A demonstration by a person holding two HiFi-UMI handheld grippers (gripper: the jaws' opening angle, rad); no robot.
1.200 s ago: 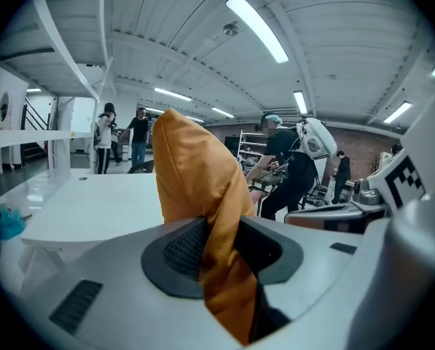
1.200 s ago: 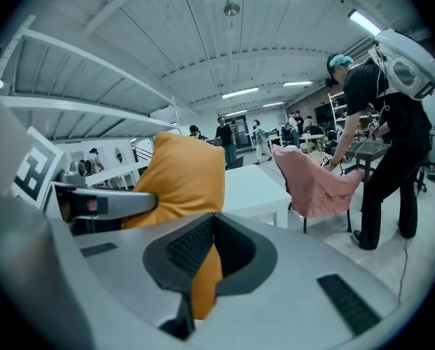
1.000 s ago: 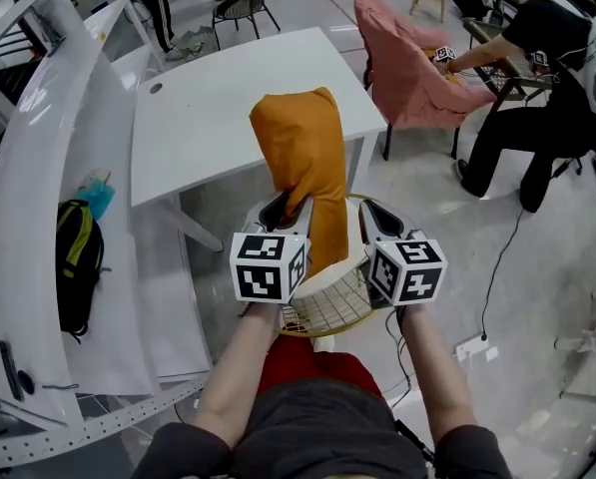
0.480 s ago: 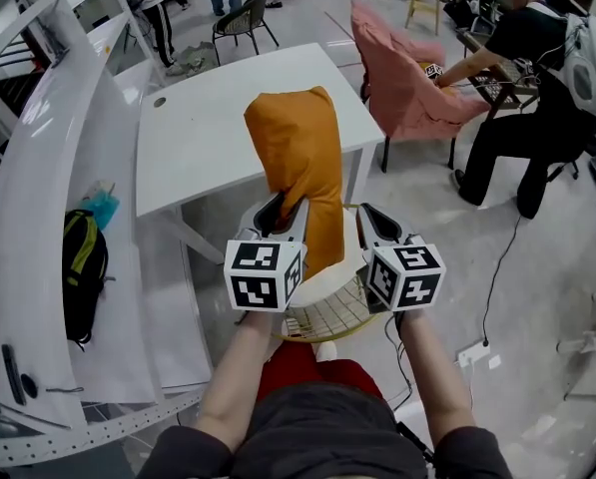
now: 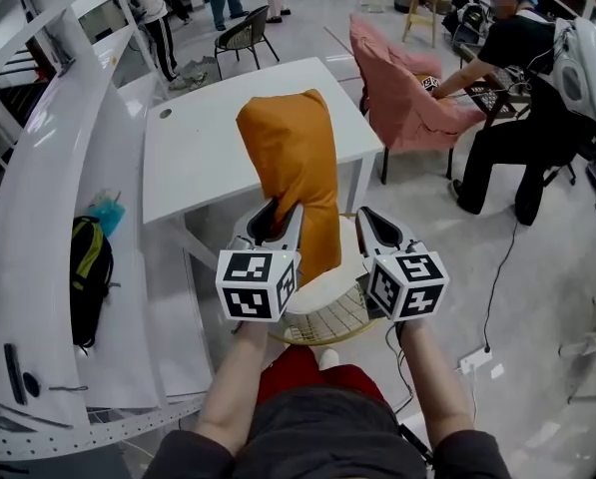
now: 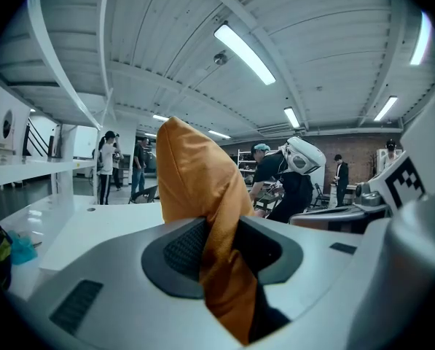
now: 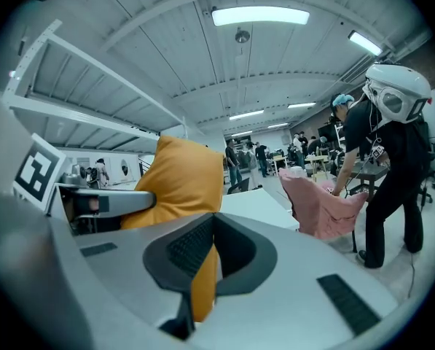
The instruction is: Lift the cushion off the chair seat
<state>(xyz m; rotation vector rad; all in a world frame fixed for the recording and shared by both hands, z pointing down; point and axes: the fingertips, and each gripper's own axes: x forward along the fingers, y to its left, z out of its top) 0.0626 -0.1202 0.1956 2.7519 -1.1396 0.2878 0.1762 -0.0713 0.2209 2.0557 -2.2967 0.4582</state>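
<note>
An orange cushion (image 5: 288,163) stands upright in the air above the chair's white seat (image 5: 322,279), its lower end clear of it. My left gripper (image 5: 274,216) is shut on the cushion's lower left edge; orange fabric (image 6: 195,181) is pinched between the pads of the left gripper (image 6: 217,250). Off the lower right edge, my right gripper (image 5: 362,220) is shut on a fold of the cushion (image 7: 177,184), which runs down between the pads of the right gripper (image 7: 206,257). Both grippers point nearly level, side by side.
The gold wire chair (image 5: 327,317) is right in front of the person's knees. Behind the cushion stands a white table (image 5: 203,138). White shelving (image 5: 38,218) with a black-and-yellow backpack (image 5: 88,267) runs along the left. A pink-draped chair (image 5: 407,88) and a person in black (image 5: 517,118) are at the right.
Both grippers have risen together with the cushion, which now hangs higher above the chair seat. The grip on it is unchanged.
</note>
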